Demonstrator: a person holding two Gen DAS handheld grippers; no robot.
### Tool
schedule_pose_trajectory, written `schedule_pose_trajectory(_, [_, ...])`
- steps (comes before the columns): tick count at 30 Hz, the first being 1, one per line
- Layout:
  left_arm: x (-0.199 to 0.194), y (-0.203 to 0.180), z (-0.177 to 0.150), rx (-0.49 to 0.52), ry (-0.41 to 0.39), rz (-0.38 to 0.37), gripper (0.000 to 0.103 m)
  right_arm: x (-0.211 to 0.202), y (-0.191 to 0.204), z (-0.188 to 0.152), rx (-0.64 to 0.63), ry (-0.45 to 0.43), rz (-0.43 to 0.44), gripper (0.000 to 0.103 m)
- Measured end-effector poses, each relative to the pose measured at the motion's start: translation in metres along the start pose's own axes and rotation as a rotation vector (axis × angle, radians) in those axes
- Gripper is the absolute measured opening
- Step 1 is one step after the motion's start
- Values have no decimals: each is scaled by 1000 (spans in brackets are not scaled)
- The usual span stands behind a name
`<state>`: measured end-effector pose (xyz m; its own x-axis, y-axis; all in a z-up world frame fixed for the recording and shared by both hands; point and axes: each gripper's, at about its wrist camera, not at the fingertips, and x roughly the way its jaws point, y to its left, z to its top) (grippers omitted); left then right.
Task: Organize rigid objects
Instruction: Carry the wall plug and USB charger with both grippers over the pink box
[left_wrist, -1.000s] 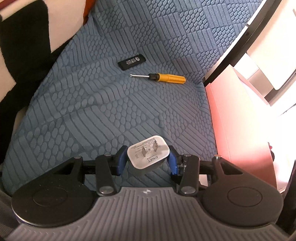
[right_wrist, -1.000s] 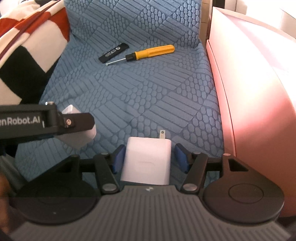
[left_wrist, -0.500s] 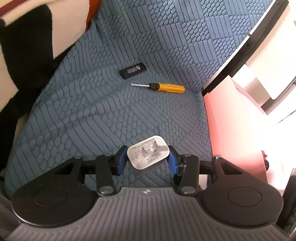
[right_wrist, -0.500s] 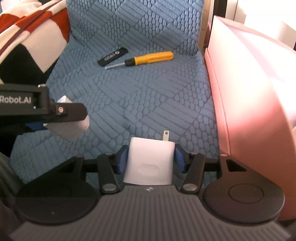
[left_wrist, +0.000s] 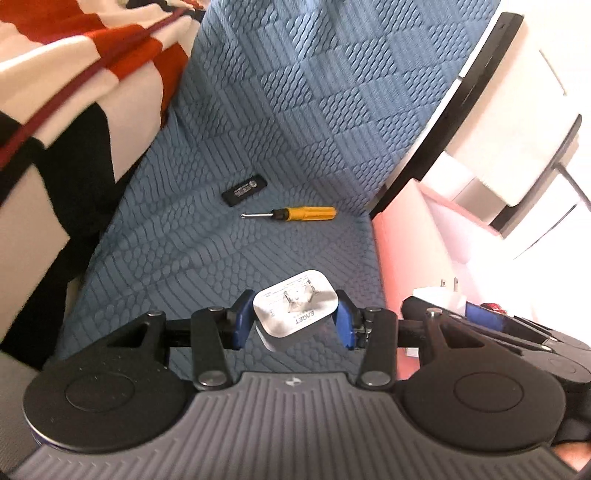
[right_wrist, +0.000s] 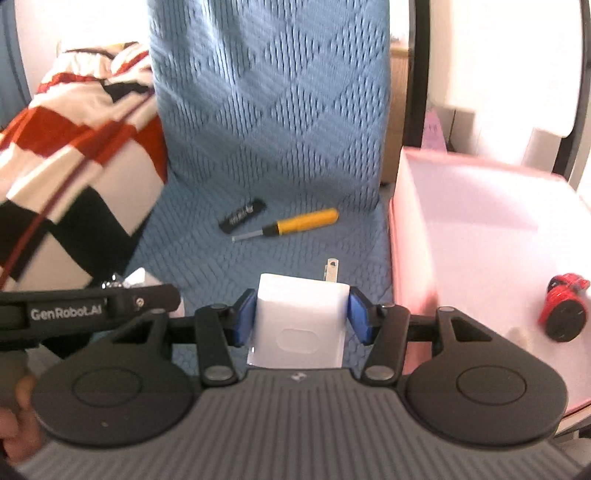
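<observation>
Now that both grippers have risen from the blue quilted seat (right_wrist: 280, 229) compared with one second ago, the open interior of the pink box (right_wrist: 476, 221) at the right is visible in the right wrist view, where earlier only its outer wall showed. The left gripper (left_wrist: 293, 319) is clenched on the small charger (left_wrist: 295, 308), prong face towards the camera, held above the near part of the seat. The right gripper (right_wrist: 301, 314) grips the large white charger (right_wrist: 301, 325) by its sides, one prong pointing far, just left of the box wall. A red and black object (right_wrist: 565, 306) lies in the box near its right side. The black USB stick (right_wrist: 242, 215) and the yellow screwdriver (right_wrist: 295, 226) remain untouched on the far part of the seat, just beside each other.

Judgement: the lift phase is complete; both chargers are in transit towards the box, and two items are left to collect. The striped blanket (right_wrist: 74, 155) at the left plays no part
</observation>
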<state>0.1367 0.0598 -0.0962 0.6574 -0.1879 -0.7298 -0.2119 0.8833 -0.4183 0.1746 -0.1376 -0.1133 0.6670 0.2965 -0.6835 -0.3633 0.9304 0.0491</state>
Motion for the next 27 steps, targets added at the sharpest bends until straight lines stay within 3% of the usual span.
schedule_pose_trajectory(12, [-67, -28, -1, -5, -67, -49, 51, -72, -13, 1, 22, -62, 19, 55])
schedule_pose_trajectory(27, [-77, -91, -16, 52, -73, -127, 51, -124, -42, 2, 41, -139, -9, 55])
